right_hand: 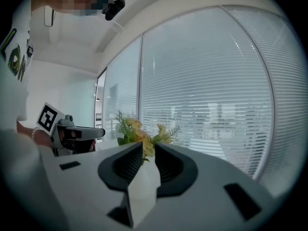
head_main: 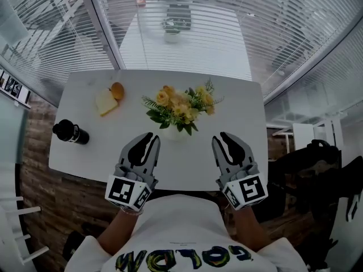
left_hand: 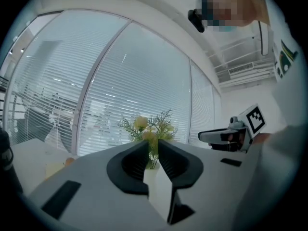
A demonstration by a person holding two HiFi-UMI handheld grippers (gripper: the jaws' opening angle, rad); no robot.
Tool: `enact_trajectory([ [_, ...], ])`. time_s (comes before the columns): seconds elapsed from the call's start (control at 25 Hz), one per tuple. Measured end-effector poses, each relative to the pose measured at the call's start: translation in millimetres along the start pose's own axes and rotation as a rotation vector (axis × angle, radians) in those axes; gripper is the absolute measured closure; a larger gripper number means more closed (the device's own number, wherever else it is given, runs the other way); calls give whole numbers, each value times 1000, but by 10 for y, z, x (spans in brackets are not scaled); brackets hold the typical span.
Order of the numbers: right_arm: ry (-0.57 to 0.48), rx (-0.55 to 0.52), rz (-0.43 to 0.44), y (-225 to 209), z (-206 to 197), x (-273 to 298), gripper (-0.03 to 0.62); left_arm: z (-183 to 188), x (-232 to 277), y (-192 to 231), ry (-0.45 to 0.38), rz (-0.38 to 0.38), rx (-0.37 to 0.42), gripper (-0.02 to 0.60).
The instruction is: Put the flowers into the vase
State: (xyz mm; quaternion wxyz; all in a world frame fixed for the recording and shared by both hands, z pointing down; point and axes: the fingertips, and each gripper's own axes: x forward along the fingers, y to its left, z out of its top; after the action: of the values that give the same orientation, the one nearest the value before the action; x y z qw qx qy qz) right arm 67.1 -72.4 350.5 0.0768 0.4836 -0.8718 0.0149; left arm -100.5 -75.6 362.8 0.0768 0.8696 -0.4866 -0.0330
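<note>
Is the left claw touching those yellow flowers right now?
Apart. The head view shows bare white table between the left gripper and the flowers; the left gripper view shows them standing beyond its empty jaws.

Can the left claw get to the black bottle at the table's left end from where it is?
Probably yes: only bare table lies between the left claw and the black bottle; the flowers stand off to the other side.

Most likely an office meeting room: glass partition walls [head_main: 102,33] all round, hung with white slatted blinds [left_hand: 139,90]; one plain white worktop [head_main: 227,152]; a second white table [head_main: 193,52] beyond the glass; wood-plank floor [head_main: 34,152].
</note>
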Motion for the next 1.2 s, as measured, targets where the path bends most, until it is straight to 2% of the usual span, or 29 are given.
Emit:
enact_trajectory([
  [0.72,-22,-1,-5,83,141,-143,552,167,-35,-65,-32,2,3,558],
  [1.2,-27,-4,-5,38,214,-138,568,217,21,-111,-38,3,6,566],
])
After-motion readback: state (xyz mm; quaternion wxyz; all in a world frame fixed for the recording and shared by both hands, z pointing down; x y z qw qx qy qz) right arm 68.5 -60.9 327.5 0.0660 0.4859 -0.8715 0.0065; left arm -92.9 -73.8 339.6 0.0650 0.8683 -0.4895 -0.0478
